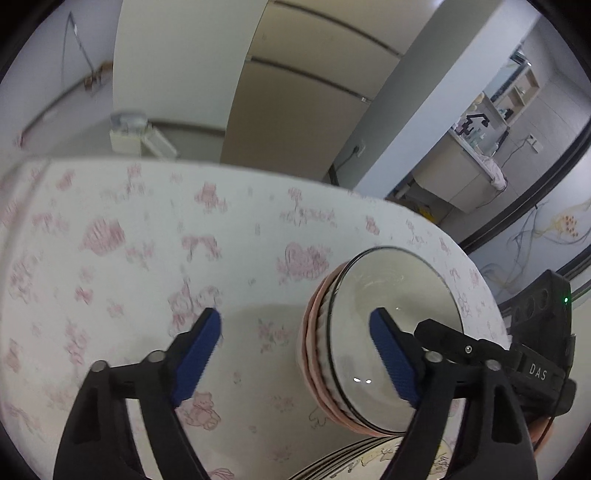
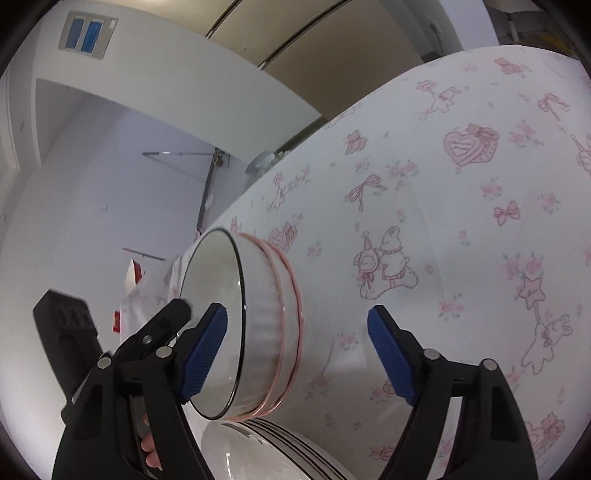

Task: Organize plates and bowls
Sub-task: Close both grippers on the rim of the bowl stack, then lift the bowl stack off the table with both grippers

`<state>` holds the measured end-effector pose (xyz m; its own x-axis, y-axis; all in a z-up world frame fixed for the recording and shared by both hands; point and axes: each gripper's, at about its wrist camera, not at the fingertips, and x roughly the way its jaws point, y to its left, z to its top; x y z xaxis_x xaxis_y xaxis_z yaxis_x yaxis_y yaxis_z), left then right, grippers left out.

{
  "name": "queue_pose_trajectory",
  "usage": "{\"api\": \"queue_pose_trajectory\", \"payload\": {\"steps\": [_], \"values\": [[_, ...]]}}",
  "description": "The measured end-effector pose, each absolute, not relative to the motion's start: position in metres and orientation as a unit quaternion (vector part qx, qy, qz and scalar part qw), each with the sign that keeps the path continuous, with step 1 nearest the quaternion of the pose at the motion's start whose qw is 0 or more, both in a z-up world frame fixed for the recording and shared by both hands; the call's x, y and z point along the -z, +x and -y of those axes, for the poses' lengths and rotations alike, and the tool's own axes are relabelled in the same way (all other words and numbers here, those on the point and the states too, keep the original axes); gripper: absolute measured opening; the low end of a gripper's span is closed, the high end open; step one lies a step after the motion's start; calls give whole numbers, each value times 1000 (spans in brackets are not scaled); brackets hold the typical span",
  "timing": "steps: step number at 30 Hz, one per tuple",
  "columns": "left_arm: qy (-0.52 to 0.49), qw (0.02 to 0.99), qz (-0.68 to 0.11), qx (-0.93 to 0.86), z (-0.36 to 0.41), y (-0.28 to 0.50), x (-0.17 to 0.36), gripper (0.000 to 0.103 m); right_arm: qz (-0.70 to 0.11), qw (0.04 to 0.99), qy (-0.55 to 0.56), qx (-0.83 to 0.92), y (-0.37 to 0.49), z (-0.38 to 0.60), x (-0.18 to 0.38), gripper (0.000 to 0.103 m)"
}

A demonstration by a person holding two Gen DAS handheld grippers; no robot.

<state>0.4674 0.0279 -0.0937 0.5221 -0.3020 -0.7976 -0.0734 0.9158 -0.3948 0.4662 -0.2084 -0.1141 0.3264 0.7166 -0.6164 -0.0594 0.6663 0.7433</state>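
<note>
left wrist view shows the left gripper [image 1: 295,354] with jaws apart and empty beside a stack of white ribbed bowls with pink rims [image 1: 369,343] on the pink-printed white worktop [image 1: 147,229]. only the right wrist view shows the right gripper [image 2: 297,354], jaws apart, and striped plates [image 2: 280,443] plainly below the stack.

Under both grippers spreads a white tablecloth [image 1: 147,236] printed with pink bows, hearts and bunnies. Ahead of the left gripper, past the table's far edge, stands a tall beige cabinet [image 1: 306,96], and further to its right a counter [image 1: 454,173] cluttered with small items. Up and to the left of the right gripper, a small blue-paned window [image 2: 85,34] sits high in the white wall.
</note>
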Motion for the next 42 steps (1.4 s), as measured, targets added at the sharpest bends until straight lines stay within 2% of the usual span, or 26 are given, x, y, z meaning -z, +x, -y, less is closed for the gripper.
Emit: {"api": "queue_pose_trajectory", "payload": {"steps": [2,4,7,8,18,27,32,42], "values": [[-211,842,-492,73,-30,470,100,78,-523,745,323,-258,466,207,117,72],[-219,834,-501,78,-31,472,106,71,-528,739,325,-263,466,205,120,70],[-225,828,-507,86,-31,473,110,65,-537,727,330,-272,467,201,125,53],[-227,827,-507,88,-30,474,110,64,-540,727,327,-271,467,200,125,52],[-259,797,-533,117,-28,479,131,51,-545,719,331,-275,470,197,132,52],[-336,747,-548,169,-28,484,153,51,-553,696,362,-282,471,195,145,52],[-335,747,-550,166,-25,483,151,51,-544,715,355,-257,467,198,141,45],[-391,737,-529,157,-33,481,158,51,-557,696,373,-259,472,192,147,44]]}}
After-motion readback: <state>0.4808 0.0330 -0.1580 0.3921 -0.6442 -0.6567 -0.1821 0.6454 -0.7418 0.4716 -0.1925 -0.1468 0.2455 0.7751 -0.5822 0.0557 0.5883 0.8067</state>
